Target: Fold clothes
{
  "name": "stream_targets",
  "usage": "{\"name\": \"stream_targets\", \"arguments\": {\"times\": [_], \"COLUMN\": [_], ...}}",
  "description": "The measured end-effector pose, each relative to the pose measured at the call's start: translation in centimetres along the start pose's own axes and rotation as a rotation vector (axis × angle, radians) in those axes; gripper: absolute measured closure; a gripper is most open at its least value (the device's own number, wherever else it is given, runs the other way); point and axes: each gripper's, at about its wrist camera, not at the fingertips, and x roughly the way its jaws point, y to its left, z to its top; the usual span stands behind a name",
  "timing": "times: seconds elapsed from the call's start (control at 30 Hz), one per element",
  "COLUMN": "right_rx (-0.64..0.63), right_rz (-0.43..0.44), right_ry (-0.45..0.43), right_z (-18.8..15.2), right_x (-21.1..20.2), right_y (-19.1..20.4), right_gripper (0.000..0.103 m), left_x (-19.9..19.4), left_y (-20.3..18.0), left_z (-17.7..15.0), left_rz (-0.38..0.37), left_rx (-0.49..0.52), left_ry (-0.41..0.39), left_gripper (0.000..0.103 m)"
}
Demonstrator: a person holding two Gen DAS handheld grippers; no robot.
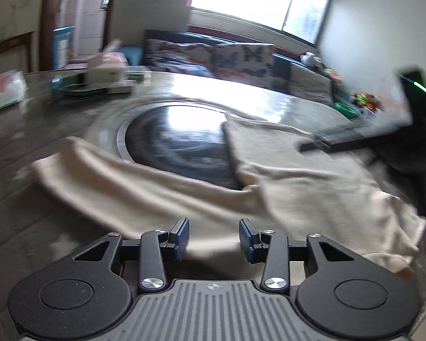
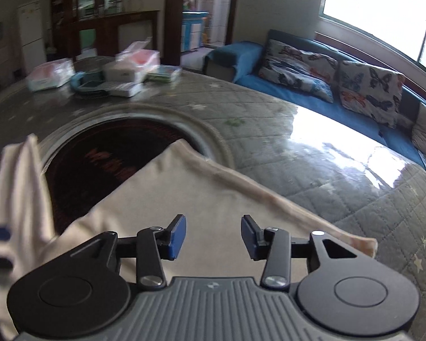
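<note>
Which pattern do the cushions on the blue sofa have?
The pale fabric cushions on the blue sofa carry a multicoloured butterfly print, clearest in the right wrist view.

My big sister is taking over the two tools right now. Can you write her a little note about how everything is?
Left tool: open, holding nothing, just above the near part of the cream garment.
Right tool: open, holding nothing, over the same cream garment.
The garment lies loosely spread on the quilted round table, with one part draped across the dark centre disc. Boxes and packets sit at the table's far side.
Done: no neat fold shows yet; one flap seems laid over on the right.
Left: grip an edge with each tool, smooth it out, fold.
</note>
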Motion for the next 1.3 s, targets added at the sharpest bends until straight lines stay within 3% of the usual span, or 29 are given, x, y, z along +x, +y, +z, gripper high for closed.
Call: {"name": "stream_targets", "arguments": {"times": [0.2, 0.27, 0.33, 0.43, 0.6, 0.67, 0.73, 0.8, 0.93, 1.2, 1.3], "right_rx": [-0.055, -0.072, -0.095, -0.134, -0.162, -0.151, -0.132, -0.119, -0.094, -0.069, -0.09], "right_rz": [0.084, 0.103, 0.112, 0.11, 0.096, 0.097, 0.097, 0.096, 0.093, 0.106, 0.103], "right_ry": [0.019, 0.024, 0.026, 0.016, -0.012, -0.018, -0.022, -0.023, -0.021, -0.014, -0.013], "right_z": [-3.6, -4.8, -5.9, -7.6, -8.9, -9.1, -9.3, -9.5, -9.8, -10.5, -10.8], "right_x": [-3.3, -4.2, -4.9, -6.3, -7.7, -8.1, -8.3, -8.5, -8.8, -9.1, -9.5], "right_y": [3.8, 4.9, 5.9, 7.3, 8.4, 8.3, 8.1, 7.9, 7.5, 7.6, 7.9], "right_gripper": [0.059, 0.059, 0.059, 0.056, 0.052, 0.052, 0.052, 0.052, 0.051, 0.051, 0.051], "left_x": [-1.2, -1.4, -1.5, -1.5, 0.4, 1.1, 1.5, 1.2, -0.4, 0.5, 0.5], "left_y": [3.5, 4.2, 5.0, 6.3, 7.4, 8.0, 8.5, 8.9, 9.1, 10.2, 9.9], "left_z": [0.3, 0.9, 1.5, 2.7, 3.9, 3.9, 3.8, 3.5, 3.1, 2.7, 2.8], "left_rz": [0.116, 0.193, 0.256, 0.284, 0.46, 0.473, 0.476, 0.496, 0.537, 0.527, 0.537], "left_rx": [-0.076, -0.094, -0.12, -0.179, -0.191, -0.208, -0.214, -0.238, -0.254, -0.24, -0.225], "left_ry": [-0.034, -0.058, -0.082, -0.112, -0.089, -0.072, -0.07, -0.09, -0.16, -0.111, -0.103], "left_gripper": [0.06, 0.054, 0.054, 0.054, 0.056, 0.071, 0.096, 0.1, 0.1, 0.1, 0.095]}}
